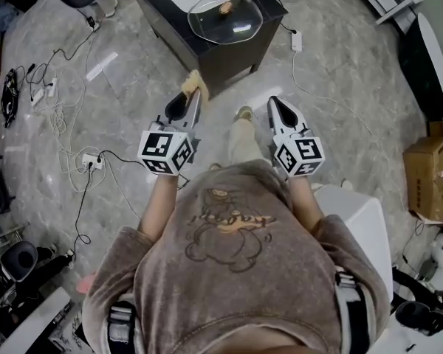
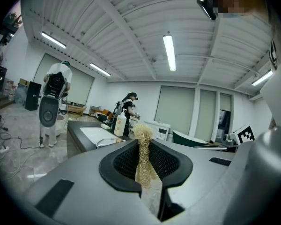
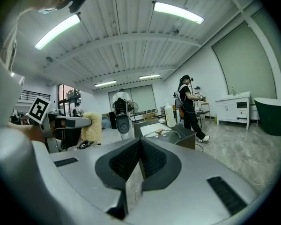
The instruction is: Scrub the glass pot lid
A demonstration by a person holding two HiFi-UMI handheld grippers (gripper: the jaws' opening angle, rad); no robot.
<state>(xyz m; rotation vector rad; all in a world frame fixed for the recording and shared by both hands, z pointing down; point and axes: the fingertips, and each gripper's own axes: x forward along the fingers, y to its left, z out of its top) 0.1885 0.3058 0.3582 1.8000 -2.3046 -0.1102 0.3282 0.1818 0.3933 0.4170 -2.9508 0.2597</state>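
A marble floor [image 1: 340, 87] strewn with cables surrounds a low dark table [image 1: 232, 63]. The glass lid [image 1: 225, 21] lies on top of it, knob up, well ahead of both grippers. The left gripper [image 1: 194, 98] pinches a straw-coloured scrubber [image 2: 142, 156]; the right gripper [image 3: 139, 159] is closed on nothing. The lid looks rigid, slick and breakable, and its knob [image 1: 225, 7] seems the safest place to hold and steady it.

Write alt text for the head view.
Seen from above, a person points two grippers toward a glass pot lid on a dark table. The left gripper grips a straw-coloured scrubber; the right gripper is shut, empty.
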